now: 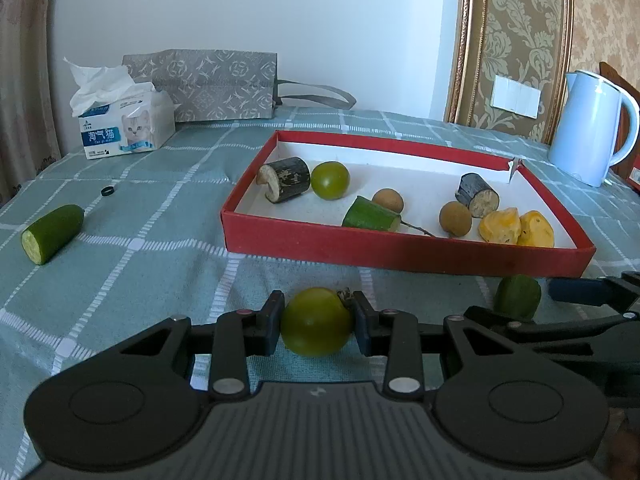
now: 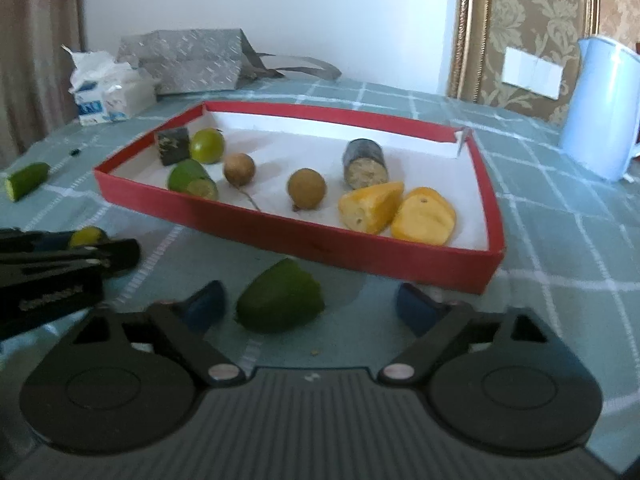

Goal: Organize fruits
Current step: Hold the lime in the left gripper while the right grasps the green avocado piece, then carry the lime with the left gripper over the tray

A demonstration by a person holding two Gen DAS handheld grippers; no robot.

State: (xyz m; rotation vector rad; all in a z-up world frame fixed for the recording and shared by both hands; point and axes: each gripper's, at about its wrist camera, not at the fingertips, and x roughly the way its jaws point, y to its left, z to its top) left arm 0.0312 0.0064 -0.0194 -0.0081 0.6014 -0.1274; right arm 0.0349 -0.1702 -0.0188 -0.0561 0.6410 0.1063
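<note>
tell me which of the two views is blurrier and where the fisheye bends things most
The right wrist view is the softer one: the tissue pack print is unreadable and the red box edges smear. The left wrist view is crisp, down to the pack's lettering and the green fruit clamped in the left tongs. Bending is strongest toward the frame edges in both views, curving the box rim and kettle.

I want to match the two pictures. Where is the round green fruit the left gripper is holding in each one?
Left wrist view: the round green fruit sits bottom centre, pinched in the left gripper.
Right wrist view: only a sliver of the same fruit shows at the far left edge, behind the black gripper.
Shared landmark: the red box, just beyond it.
</note>
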